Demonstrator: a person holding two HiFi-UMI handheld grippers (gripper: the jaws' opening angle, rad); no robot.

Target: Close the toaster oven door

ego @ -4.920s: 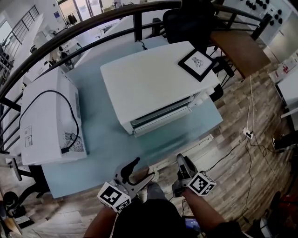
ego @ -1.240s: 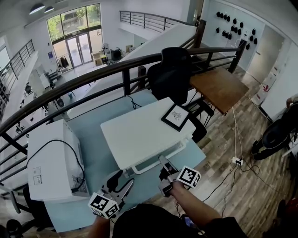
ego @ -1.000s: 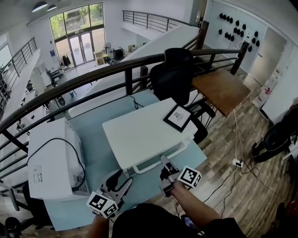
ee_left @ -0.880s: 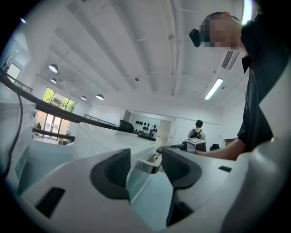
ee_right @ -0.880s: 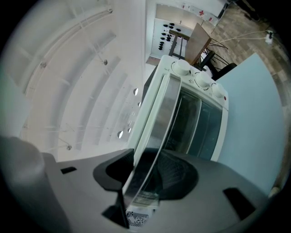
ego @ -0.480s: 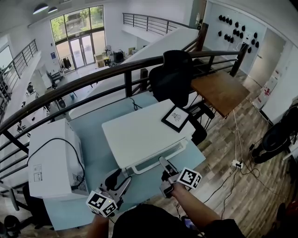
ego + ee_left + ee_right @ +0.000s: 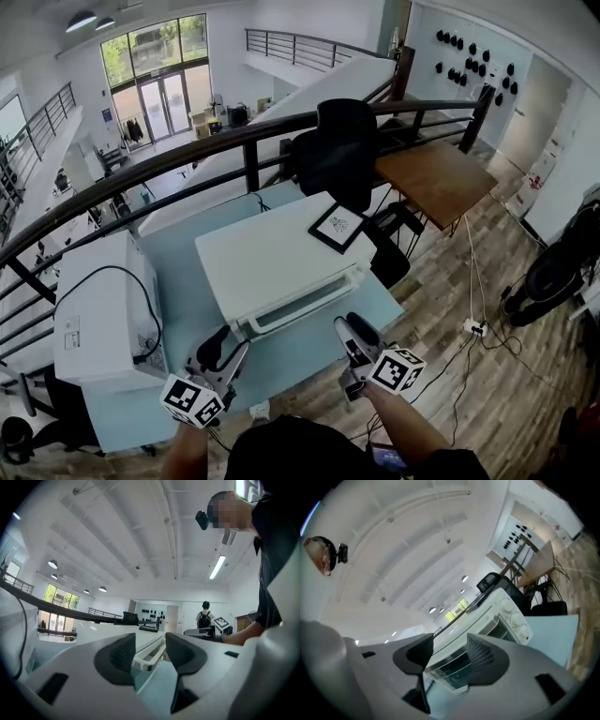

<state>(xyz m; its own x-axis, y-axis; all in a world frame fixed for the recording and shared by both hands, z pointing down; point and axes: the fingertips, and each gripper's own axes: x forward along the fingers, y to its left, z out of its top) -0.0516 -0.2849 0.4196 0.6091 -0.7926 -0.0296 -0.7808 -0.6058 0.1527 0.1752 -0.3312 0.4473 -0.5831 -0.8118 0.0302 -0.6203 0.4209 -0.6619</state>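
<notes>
The toaster oven (image 7: 272, 262) stands on the pale blue worktop (image 7: 187, 281), just ahead of us, its front turned towards us. It is white and box-shaped. Its door (image 7: 298, 309) stands upright against the front and looks shut, with a long white handle (image 7: 305, 298) along its top edge.

The head view shows us the flat top and a black-framed marker card (image 7: 337, 226) lying near its far right corner. Only the right gripper view shows the front face: the glass pane (image 7: 454, 667) and a column of knobs (image 7: 513, 613) beside it. The left gripper view gives us little more than one end of the handle, seen close in the gap between the pads (image 7: 124, 653). They do not press on it, and we cannot tell whether it sits between them or just beyond.

The left hand-held gripper (image 7: 228, 345) hovers at the oven's front left corner, jaws partly apart, gripping nothing. The right hand-held gripper (image 7: 349, 326) is just off the front right corner. Its jaws have just been closing, yet they stand apart with nothing between them.

Left of the oven sits a second white appliance (image 7: 98, 300) with a black cable (image 7: 141, 309) looped over it. Behind the worktop are a black chair (image 7: 342, 150) and a dark railing (image 7: 187, 155).
</notes>
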